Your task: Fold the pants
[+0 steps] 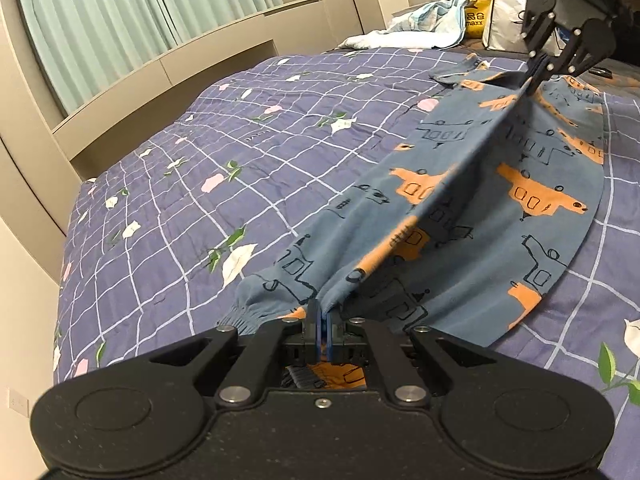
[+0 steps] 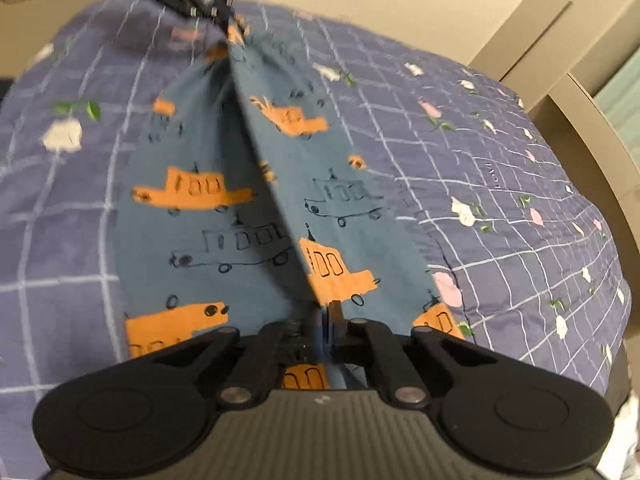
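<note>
While stretched between both grippers, pants (image 1: 472, 216) form a raised ridge over the purple quilt (image 1: 208, 152), long axis running straight from one set of jaws to the other. Left gripper (image 1: 323, 320): jaws together, clamped on a pinch of blue cloth beside the ribbed ankle cuff (image 1: 244, 320) at the near end in its own view. Right gripper (image 1: 538, 76): jaws likewise together, clamped on the cloth at the far end, seemingly near the waistband, though too blurred to confirm. From the right wrist view, same picture reversed: right gripper (image 2: 326, 320) biting the near end of the ridge, left gripper (image 2: 224, 20) at the far end, fabric falling away to left and right of the taut line.

Both sides of the garment draped down onto the quilt, lower edges resting there, only the gripped crease lifted clear. Boat print in orange and outline showing on both slopes.

Judged step: lengthwise fold in hand, crease held at both ends, not yet laid flat. Coming move likely turns on keeping the two grips in line along that axis and carrying the ridge sideways together, so one slope lands over the other. Neither hand nearer than the other to its work; each already at its own end. Risk: uneven travel skewing the crease, or thin pinches slipping under tension.

Beyond, at the far edge in the left view: a heap of pale laundry (image 1: 416, 28), a yellow bag (image 1: 478, 12), well apart from the pants.
</note>
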Tool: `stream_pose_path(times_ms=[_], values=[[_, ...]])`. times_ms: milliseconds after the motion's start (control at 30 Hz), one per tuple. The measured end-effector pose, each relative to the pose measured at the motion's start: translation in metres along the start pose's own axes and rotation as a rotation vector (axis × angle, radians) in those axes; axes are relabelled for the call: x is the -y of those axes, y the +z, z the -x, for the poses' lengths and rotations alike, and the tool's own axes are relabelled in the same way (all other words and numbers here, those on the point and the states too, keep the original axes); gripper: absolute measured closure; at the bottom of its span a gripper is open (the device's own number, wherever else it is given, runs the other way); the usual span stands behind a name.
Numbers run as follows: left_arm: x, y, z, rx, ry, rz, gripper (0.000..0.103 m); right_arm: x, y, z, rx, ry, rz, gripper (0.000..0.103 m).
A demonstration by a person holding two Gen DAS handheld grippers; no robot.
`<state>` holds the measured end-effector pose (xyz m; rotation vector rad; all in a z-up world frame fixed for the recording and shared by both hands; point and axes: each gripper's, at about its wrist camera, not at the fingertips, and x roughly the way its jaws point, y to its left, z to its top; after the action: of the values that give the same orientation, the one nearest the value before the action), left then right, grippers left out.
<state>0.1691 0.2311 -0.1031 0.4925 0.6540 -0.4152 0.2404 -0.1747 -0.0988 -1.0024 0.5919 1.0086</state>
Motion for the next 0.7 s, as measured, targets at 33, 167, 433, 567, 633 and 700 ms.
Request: stream_pose_path(times_ms=[33, 167, 433, 567, 633, 700], values=[[0.000, 0.000, 0.000, 0.001, 0.001, 0.002, 0.102, 0.000, 0.000, 0.006, 0.007, -0.001, -0.011, 0.101], [0.002, 0.001, -0.002, 0.005, 0.006, 0.004, 0.102, 0.005, 0.004, 0.012, 0.008, 0.025, -0.071, 0.101], [-0.003, 0.002, 0.006, 0.014, 0.011, 0.007, 0.102, 0.012, 0.006, 0.008, 0.029, 0.028, -0.102, 0.103], [-0.003, 0.002, 0.011, 0.021, 0.011, 0.016, 0.102, 0.018, 0.008, 0.022, 0.035, 0.049, -0.097, 0.103], [-0.001, 0.000, 0.013, 0.020, 0.004, 0.010, 0.102, 0.015, 0.008, 0.031, 0.039, 0.064, -0.091, 0.103], [0.001, -0.003, 0.016, 0.017, -0.002, 0.005, 0.102, 0.008, 0.006, 0.039, 0.042, 0.076, -0.080, 0.103]])
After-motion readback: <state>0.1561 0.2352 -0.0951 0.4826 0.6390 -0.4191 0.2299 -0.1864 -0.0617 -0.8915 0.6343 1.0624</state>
